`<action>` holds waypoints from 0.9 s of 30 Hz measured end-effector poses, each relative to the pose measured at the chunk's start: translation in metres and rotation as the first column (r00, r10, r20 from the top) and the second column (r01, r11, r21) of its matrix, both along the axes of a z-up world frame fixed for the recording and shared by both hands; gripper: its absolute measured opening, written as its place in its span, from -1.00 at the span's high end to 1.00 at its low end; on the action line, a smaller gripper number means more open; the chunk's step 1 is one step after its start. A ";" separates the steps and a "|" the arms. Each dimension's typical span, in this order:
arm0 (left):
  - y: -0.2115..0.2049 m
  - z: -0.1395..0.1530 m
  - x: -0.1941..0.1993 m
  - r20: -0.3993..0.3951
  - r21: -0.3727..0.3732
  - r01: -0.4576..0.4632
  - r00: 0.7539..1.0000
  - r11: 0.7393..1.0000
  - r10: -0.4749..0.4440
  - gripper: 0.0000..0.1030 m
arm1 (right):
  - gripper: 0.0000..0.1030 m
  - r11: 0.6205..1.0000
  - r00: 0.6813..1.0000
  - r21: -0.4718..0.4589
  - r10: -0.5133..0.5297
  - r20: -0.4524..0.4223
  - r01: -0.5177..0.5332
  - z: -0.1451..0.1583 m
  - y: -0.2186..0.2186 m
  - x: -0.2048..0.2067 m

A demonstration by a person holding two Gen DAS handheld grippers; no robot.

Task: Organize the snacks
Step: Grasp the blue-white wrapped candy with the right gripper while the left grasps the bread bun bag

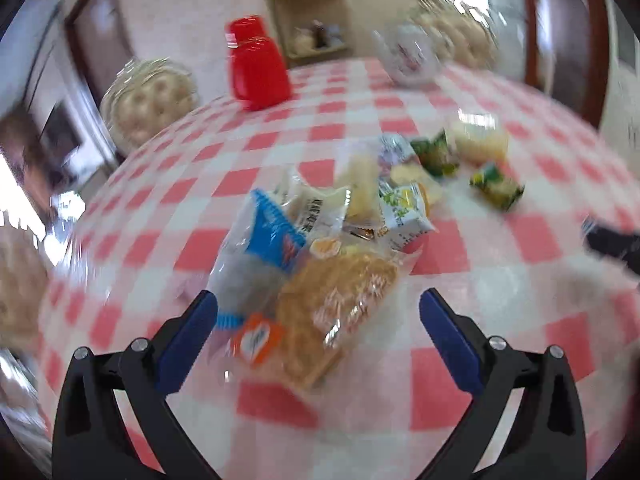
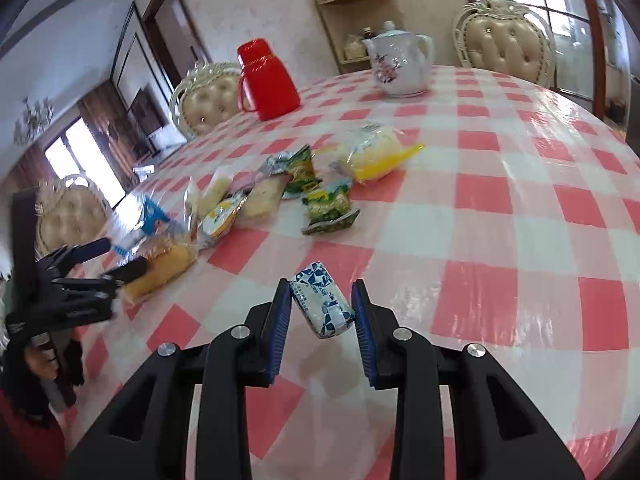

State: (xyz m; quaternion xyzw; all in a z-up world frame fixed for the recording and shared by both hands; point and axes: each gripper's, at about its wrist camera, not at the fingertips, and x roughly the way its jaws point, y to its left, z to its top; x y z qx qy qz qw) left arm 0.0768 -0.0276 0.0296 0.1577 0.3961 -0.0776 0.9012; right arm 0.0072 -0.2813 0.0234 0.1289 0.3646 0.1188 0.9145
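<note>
Right now we hold a small blue-and-white packet (image 2: pixel 323 306) in the right claw (image 2: pixel 321 312), pads pressed on its two sides, lifted just clear of the red-checked worktop (image 2: pixel 500 184). Our left claw (image 1: pixel 318 312) stands wide, its blue fingers (image 1: pixel 188 332) on either side of the near end of the snack pile (image 1: pixel 320 248), gripping nothing that we can see. That pile, a blue-wrapped pack, a golden cake in clear film and several smaller packets, lies mid-worktop, with two green packets (image 2: pixel 320 192) and a yellow bag (image 2: pixel 372 152) loose just beyond it. A red jug (image 2: pixel 266 80) and a white teapot (image 2: pixel 400 64) stand well apart at the far side. We judge the sorting barely begun, and we see no tray or box for the snacks. The packet sits skewed between the pads, so a quick swing could let it twist and slip out. The left view is smeared, which suggests fast movement; closing on slick, overlapping wrappers at that pace could pinch film only, drag neighbours along or scatter the pile. The two claws work near each other, so we could also knock them together.
</note>
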 end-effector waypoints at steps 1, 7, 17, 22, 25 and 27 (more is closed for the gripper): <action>-0.001 -0.006 0.008 -0.041 0.008 0.017 0.999 1.000 -0.017 -0.96 | 0.39 1.000 1.000 0.005 -0.001 0.003 0.001 0.000 -0.001 -0.001; -0.005 -0.004 -0.024 -0.137 -0.204 0.194 0.965 0.960 -0.224 -0.96 | 0.39 1.000 1.000 -0.009 0.007 0.022 -0.007 0.002 0.001 -0.004; -0.014 -0.030 0.007 -0.160 -0.133 -0.034 0.987 0.991 0.012 -0.95 | 0.39 1.000 1.000 0.013 0.018 0.020 -0.018 0.001 0.000 -0.005; -0.018 -0.022 -0.006 -0.125 -0.176 -0.085 0.990 0.981 0.063 0.05 | 0.39 1.000 1.000 0.012 0.019 0.020 -0.019 0.001 0.000 -0.005; -0.012 -0.013 -0.023 -0.119 -0.236 -0.100 0.990 0.967 0.074 0.06 | 0.39 1.000 1.000 0.013 0.020 0.020 -0.020 0.001 0.000 -0.005; -0.008 -0.007 -0.030 -0.110 -0.262 -0.106 0.991 0.959 0.079 0.06 | 0.39 1.000 1.000 0.014 0.019 0.014 -0.019 0.001 0.000 -0.005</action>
